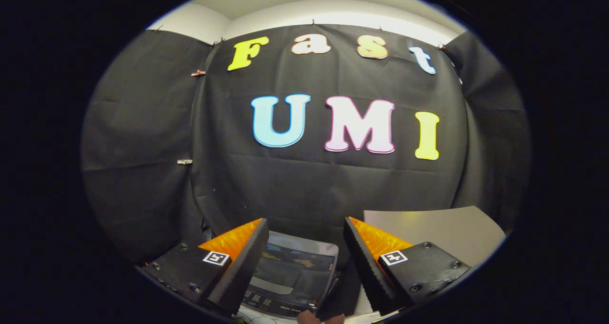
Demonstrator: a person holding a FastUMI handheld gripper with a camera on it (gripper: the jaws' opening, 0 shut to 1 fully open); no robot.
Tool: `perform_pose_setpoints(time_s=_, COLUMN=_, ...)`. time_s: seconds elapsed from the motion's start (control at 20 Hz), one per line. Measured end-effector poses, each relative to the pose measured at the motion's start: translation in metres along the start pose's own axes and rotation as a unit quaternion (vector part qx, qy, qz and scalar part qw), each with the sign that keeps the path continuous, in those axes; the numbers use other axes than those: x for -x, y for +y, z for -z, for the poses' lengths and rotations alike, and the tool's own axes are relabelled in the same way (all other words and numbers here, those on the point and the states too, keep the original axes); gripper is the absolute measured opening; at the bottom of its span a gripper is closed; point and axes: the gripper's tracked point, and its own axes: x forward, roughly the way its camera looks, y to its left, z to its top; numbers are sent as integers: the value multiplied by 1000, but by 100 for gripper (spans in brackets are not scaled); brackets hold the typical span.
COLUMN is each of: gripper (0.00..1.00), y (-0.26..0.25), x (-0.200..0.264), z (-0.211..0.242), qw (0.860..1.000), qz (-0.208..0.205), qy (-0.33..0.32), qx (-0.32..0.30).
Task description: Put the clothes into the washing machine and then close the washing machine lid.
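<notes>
Two fingers of the gripper (304, 267) are spread apart, holding nothing. Washing machine (290, 276) sits below and between them, lid down. Grey counter (442, 229) lies right, against the black cloth wall (304, 186).

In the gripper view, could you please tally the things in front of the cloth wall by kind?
Washing machine, seen between the open fingers: 1
Grey table surface, beyond the right finger: 1
Gripper, holding nothing: 1
Total: 3
</notes>
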Motion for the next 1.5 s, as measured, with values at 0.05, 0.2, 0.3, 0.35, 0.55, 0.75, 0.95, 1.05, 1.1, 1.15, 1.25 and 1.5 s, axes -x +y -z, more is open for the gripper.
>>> perform_pose_setpoints(time_s=0.05, gripper=99, y=-14, x=7, z=-6, qw=1000, qz=8, qy=-8, qx=-1)
perform_pose_setpoints(time_s=0.2, gripper=99, y=-46, x=28, z=-19, qw=999, qz=29, qy=-26, qx=-5)
perform_pose_setpoints(time_s=0.3, gripper=99, y=-61, x=38, z=-22, qw=999, qz=36, qy=-31, qx=-6)
perform_pose_setpoints(time_s=0.35, gripper=99, y=-68, x=43, z=-22, qw=999, qz=40, qy=-32, qx=-4)
perform_pose_setpoints(time_s=0.55, gripper=99, y=-91, x=52, z=-21, qw=998, qz=58, qy=-31, qx=-1)
perform_pose_setpoints(time_s=0.75, gripper=99, y=-106, x=57, z=-19, qw=997, qz=73, qy=-20, qx=2)
perform_pose_setpoints(time_s=0.95, gripper=99, y=-121, x=67, z=-22, qw=996, qz=84, qy=-25, qx=3)
perform_pose_setpoints(time_s=1.05, gripper=99, y=-127, x=71, z=-24, qw=996, qz=88, qy=-27, qx=-1)
perform_pose_setpoints(time_s=1.1, gripper=99, y=-129, x=72, z=-23, qw=996, qz=89, qy=-26, qx=-2)
perform_pose_setpoints(time_s=1.15, gripper=99, y=-130, x=73, z=-23, qw=996, qz=90, qy=-26, qx=-3)
perform_pose_setpoints(time_s=1.25, gripper=99, y=-131, x=74, z=-21, qw=996, qz=89, qy=-26, qx=-3)
perform_pose_setpoints(time_s=1.5, gripper=99, y=-134, x=71, z=-15, qw=995, qz=93, qy=-21, qx=-5)
